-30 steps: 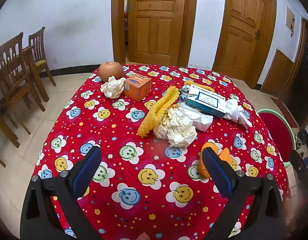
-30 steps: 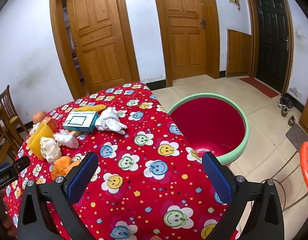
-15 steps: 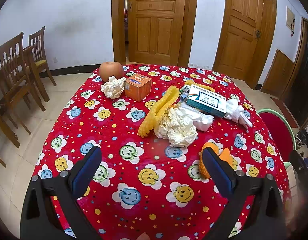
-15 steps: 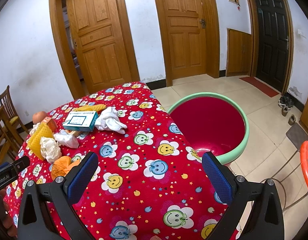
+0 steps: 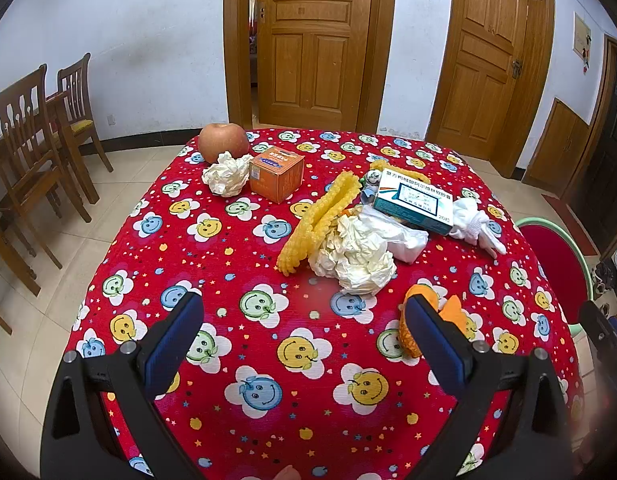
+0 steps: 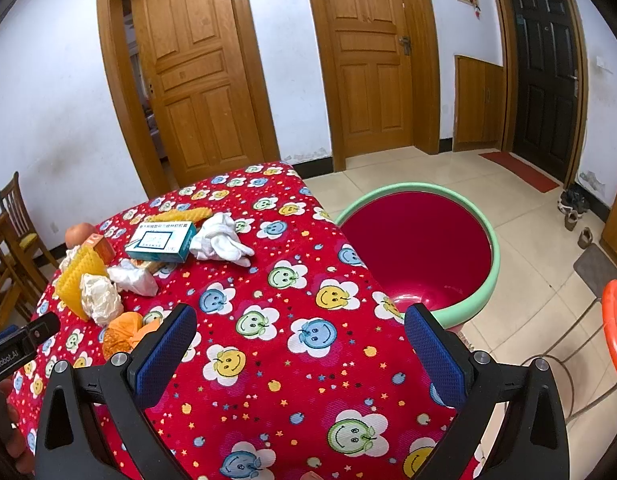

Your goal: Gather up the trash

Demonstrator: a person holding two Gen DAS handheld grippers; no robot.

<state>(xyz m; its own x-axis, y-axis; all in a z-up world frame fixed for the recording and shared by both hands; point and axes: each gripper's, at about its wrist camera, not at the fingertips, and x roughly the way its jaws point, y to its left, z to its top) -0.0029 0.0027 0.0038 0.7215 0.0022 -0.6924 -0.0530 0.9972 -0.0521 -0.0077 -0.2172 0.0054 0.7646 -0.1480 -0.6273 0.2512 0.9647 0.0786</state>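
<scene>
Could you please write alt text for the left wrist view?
The open left gripper hovers empty over a red smiley-flower tablecloth. Ahead lie crumpled paper, yellow foam netting, a teal box, an orange box and an apple.

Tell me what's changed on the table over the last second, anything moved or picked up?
Nothing visibly changed. The left gripper and right gripper hover open above the tablecloth, holding nothing. The crumpled paper, orange peel and medicine box lie where they were, and the red basin holds nothing.
</scene>
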